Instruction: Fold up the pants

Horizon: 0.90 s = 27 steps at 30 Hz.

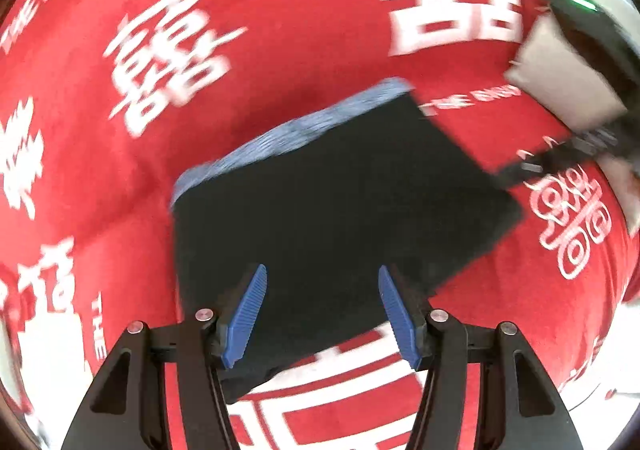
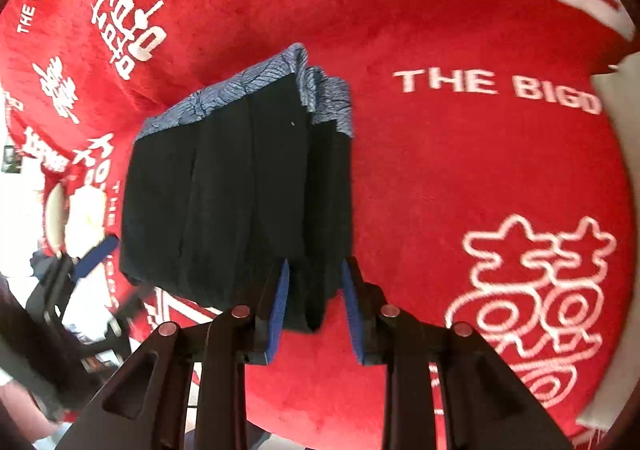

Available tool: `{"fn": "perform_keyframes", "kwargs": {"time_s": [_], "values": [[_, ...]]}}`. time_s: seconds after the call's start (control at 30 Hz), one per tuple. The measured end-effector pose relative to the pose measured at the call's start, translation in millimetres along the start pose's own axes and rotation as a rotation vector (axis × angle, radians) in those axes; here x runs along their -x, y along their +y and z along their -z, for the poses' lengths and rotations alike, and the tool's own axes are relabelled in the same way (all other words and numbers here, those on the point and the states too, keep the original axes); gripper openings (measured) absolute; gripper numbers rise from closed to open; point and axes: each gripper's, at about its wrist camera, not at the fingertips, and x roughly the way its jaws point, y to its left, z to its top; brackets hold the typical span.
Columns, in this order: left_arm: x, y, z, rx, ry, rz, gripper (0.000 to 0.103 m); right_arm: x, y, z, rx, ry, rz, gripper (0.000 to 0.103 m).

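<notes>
The black pants (image 1: 340, 202) lie folded into a compact rectangle on a red blanket (image 1: 280, 30), their blue patterned waistband (image 1: 300, 126) along the far edge. My left gripper (image 1: 322, 274) hovers over the near edge with its jaws wide apart and nothing pinched. In the right wrist view the pants (image 2: 232, 202) show stacked layers under the waistband (image 2: 224, 94). My right gripper (image 2: 315, 266) straddles their near right corner; the cloth sits loosely between the pads, with a gap on the right side. The left gripper's blue pad (image 2: 96, 250) shows beyond the pants' left edge.
The red plush blanket (image 2: 460, 170) with white lettering covers the whole surface and is bare to the right of the pants. A pale cushion (image 2: 616, 102) sits at the right edge. The blanket's edge drops away at the left (image 2: 60, 178), with clutter below.
</notes>
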Motion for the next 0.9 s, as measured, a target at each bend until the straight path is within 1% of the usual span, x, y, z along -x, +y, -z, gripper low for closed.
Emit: {"fn": "perform_keyframes", "kwargs": {"time_s": [0.07,0.13,0.23,0.3,0.33,0.4,0.47,0.53,0.63,0.73,0.77,0.83,0.87,0.9], "values": [[-5,17,2,0.047,0.026,-0.018,0.060,7,6,6,0.001,-0.027,0.041,0.030],[-13,36,8,0.104,0.057,-0.015,0.060,15,12,13,0.002,-0.061,0.051,0.030],[-31,53,19,0.192,0.135,0.036,0.060,19,27,20,0.020,-0.101,0.039,0.030],[-34,56,27,0.222,0.145,0.048,0.061,9,39,24,0.040,-0.088,0.039,0.030],[-34,56,29,0.224,0.143,0.054,0.062,4,43,24,0.045,-0.076,0.040,0.030],[-35,55,30,0.232,0.144,0.086,0.076,-10,50,28,0.062,-0.053,0.057,0.030],[-35,54,31,0.244,0.149,0.108,0.081,-18,52,31,0.080,-0.038,0.093,0.030],[-36,53,31,0.238,0.155,0.101,0.082,-23,51,35,0.070,-0.027,0.109,0.030],[-35,49,29,0.238,0.163,0.093,0.082,-24,48,36,0.043,-0.023,0.100,0.030],[-37,50,24,0.246,0.182,0.084,0.082,-25,50,35,0.043,-0.017,0.112,0.031],[-37,51,23,0.247,0.187,0.082,0.082,-25,50,35,0.044,-0.016,0.121,0.033],[-38,54,21,0.254,0.198,0.074,0.082,-26,51,35,0.044,-0.013,0.137,0.040],[-38,55,20,0.257,0.202,0.072,0.082,-26,51,36,0.040,-0.006,0.147,0.045],[-38,56,18,0.262,0.206,0.072,0.082,-28,53,36,0.037,-0.003,0.153,0.047]]}}
